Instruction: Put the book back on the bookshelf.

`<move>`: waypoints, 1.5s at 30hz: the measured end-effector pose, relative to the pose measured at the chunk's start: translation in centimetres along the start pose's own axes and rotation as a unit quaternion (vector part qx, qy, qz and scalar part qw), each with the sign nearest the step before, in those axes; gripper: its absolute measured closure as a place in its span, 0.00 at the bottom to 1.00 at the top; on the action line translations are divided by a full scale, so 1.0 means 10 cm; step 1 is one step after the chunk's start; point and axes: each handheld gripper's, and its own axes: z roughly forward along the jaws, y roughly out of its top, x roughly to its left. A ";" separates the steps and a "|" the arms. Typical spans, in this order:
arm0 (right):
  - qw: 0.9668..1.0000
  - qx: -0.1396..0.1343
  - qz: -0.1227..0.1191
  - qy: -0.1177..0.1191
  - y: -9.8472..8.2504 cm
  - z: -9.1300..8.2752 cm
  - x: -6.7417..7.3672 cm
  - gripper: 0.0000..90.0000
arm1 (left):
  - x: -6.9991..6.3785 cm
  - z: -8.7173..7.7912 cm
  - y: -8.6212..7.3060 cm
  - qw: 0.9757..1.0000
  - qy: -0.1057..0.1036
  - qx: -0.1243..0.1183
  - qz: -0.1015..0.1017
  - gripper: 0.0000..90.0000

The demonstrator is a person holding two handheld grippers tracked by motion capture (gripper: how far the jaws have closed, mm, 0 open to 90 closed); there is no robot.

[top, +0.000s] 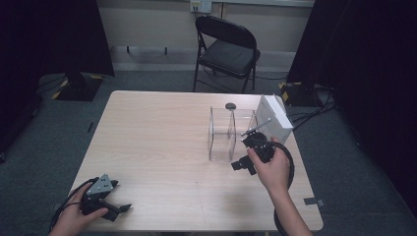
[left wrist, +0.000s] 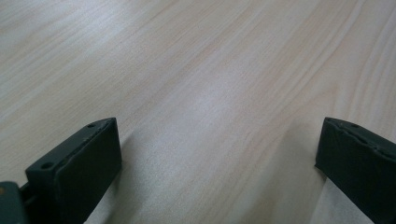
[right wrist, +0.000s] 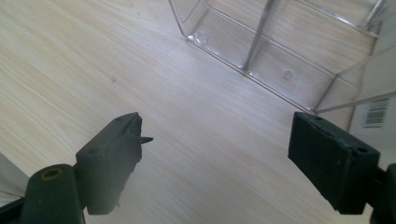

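A clear plastic container [top: 223, 132] with an inner divider stands on the right half of the wooden table [top: 157, 147]. A white box [top: 275, 118] stands right beside it on its right. My right gripper [top: 245, 153], held in a hand, hangs just in front of the container's right end. In the right gripper view the right gripper [right wrist: 215, 149] is open, with bare wood between its jaws and the container [right wrist: 261, 51] just ahead. My left gripper [top: 118, 199] rests at the table's front left corner. It is the left gripper [left wrist: 219, 154], open over bare tabletop.
A small dark round object [top: 230, 105] lies on the table behind the container. The white box's barcode label [right wrist: 377, 112] is at the right edge of the right gripper view. A black folding chair [top: 227, 49] stands beyond the table's far edge. Black curtains hang on both sides.
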 end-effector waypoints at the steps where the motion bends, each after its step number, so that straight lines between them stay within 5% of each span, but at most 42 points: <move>1: 1.000 0.001 -0.002 0.002 0.00 0.02 0.01 0.19 | 0.00 0.00 0.00 1.000 0.000 0.000 0.000 0.00; 25: 0.999 0.009 -0.037 0.019 0.03 0.32 0.29 0.19 | 0.00 0.00 0.00 1.000 0.000 0.001 0.001 0.00; 45: 0.998 0.014 -0.034 0.041 -0.01 0.54 0.40 0.19 | 0.00 0.00 0.00 1.000 0.001 0.000 0.001 0.00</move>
